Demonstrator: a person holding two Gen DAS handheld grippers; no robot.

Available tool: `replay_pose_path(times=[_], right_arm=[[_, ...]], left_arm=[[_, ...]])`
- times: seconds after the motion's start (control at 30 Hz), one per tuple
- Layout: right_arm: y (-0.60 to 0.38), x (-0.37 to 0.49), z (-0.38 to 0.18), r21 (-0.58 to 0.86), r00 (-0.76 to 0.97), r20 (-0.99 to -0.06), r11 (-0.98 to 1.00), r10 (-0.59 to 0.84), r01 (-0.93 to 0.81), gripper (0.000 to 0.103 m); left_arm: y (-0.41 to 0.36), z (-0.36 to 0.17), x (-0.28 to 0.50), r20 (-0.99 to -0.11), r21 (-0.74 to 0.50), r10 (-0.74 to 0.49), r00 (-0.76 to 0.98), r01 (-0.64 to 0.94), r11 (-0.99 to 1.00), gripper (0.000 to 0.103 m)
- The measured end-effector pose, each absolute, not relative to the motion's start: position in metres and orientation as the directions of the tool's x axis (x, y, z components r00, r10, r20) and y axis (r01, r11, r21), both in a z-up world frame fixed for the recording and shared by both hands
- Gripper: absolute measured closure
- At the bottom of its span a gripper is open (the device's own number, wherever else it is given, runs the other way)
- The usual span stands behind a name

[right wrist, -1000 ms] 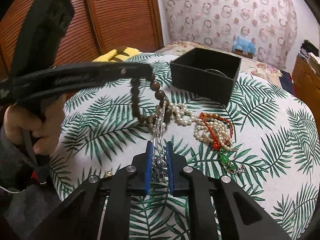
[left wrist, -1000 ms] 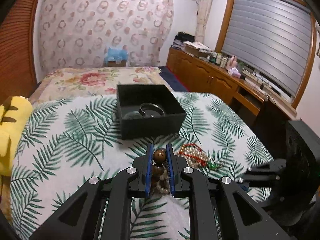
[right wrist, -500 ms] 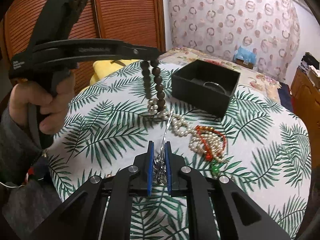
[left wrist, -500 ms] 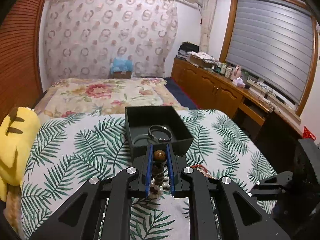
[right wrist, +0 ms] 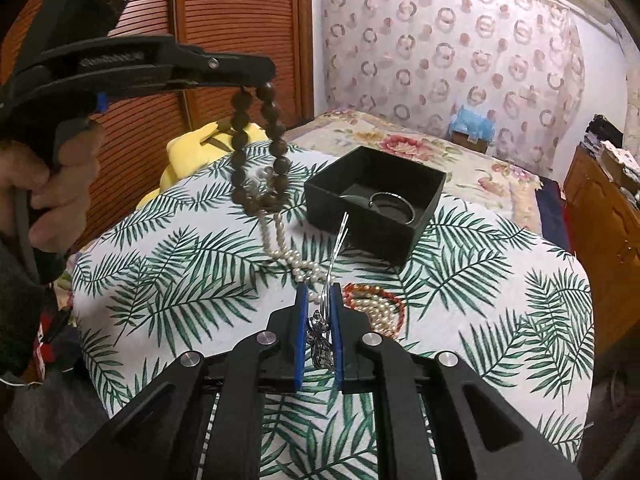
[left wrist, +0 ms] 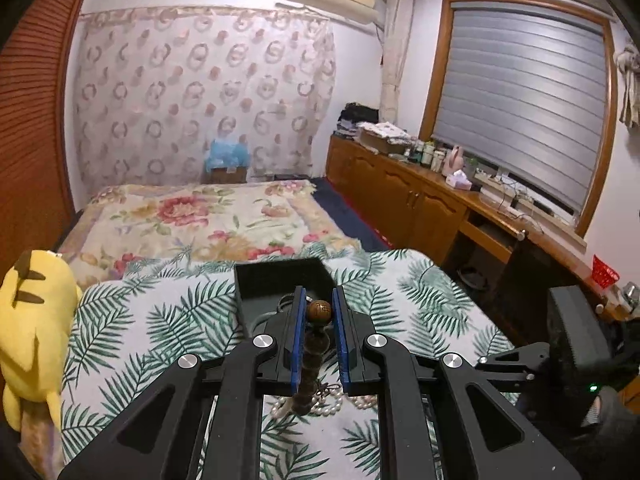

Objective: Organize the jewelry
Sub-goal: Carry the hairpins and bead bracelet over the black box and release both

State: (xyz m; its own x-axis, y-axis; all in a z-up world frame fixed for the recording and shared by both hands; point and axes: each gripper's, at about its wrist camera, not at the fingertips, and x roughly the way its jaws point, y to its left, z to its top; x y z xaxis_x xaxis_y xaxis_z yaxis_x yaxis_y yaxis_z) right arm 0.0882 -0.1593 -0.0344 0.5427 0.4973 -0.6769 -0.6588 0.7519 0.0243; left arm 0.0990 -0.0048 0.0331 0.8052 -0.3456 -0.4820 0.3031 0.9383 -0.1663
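My left gripper is shut on a brown wooden bead bracelet and holds it high above the table. In the right wrist view the bracelet hangs from the left gripper, with a white pearl strand caught in its lower end and trailing to the table. My right gripper is shut on a silver chain necklace, whose chain stretches toward the black jewelry box. The box holds a silver bangle.
A red and pearl bead bracelet lies on the palm-leaf tablecloth right of my right gripper. A yellow plush toy sits at the table's left edge. A bed lies behind, wooden cabinets to the right.
My left gripper has lifted the wooden bead bracelet higher and toward the box, dragging part of the pearl strand up. My right gripper has risen slightly, its chain pulled taut.
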Motion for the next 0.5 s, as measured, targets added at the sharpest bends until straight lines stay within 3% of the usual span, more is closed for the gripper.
replay_pose_path(times=[0.2,0.5], right_arm=[[-0.163,0.093,-0.035,0.026,0.549,-0.676,0.761,0.491,-0.649,0.091],[-0.159,0.119,-0.022,-0.003,0.578,-0.660,0.767,0.480,-0.641,0.091]], left_arm=[[-0.008,0.050,0.093,-0.453,-0.145,-0.347,0.821,0.316,0.938,0.091],[-0.005,0.041,0.114,-0.482,-0.124,-0.315,0.818,0.292,0.948,0.091]])
